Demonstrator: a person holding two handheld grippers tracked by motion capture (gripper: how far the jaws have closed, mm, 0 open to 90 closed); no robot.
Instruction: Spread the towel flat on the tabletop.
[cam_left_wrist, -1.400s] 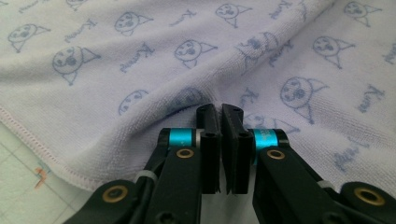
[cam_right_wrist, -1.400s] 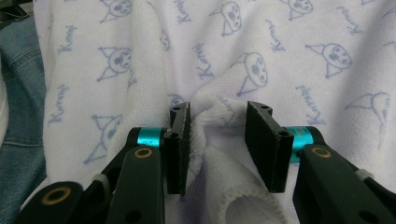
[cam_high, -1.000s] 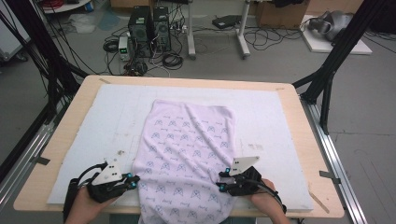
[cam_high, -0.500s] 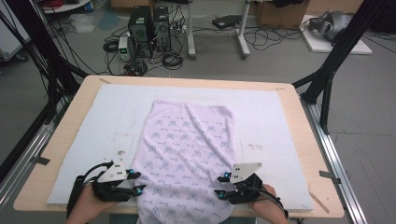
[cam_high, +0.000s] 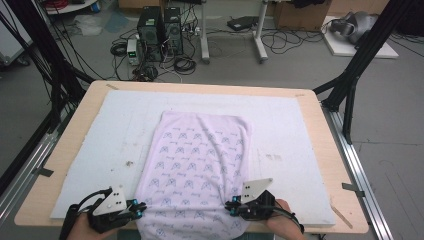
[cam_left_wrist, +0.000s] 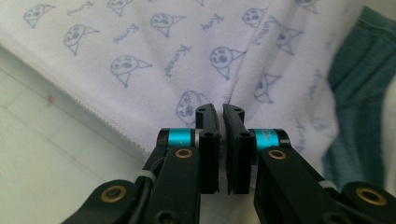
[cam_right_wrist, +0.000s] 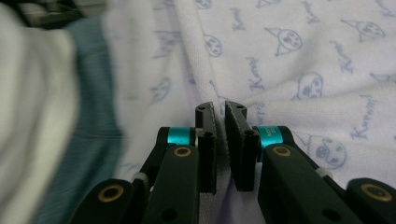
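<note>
Both grippers have slid back toward the table's (cam_high: 320, 150) near edge, jaws just closing. On its white mat (cam_high: 100, 140) the printed towel (cam_high: 200, 160) lies spread, its near end hanging over that edge. Left gripper (cam_high: 141, 208) and right gripper (cam_high: 229, 205) each pinch a towel fold. Gripping looks done; folding remains.

Near edge of the lilac printed towel (cam_high: 197, 165) cut off by the bottom of the high view, between the left gripper (cam_high: 136, 209) and the right gripper (cam_high: 231, 206). Forearms behind both claws cropped there too. In the left gripper view, teal fabric (cam_left_wrist: 359, 70) right of the claw blurred, run off the frame. In the right gripper view, teal and white cloth (cam_right_wrist: 42, 116) left of the claw smeared beyond telling. Whether towel sits between either pair of near-closed jaws: not clear.
</note>
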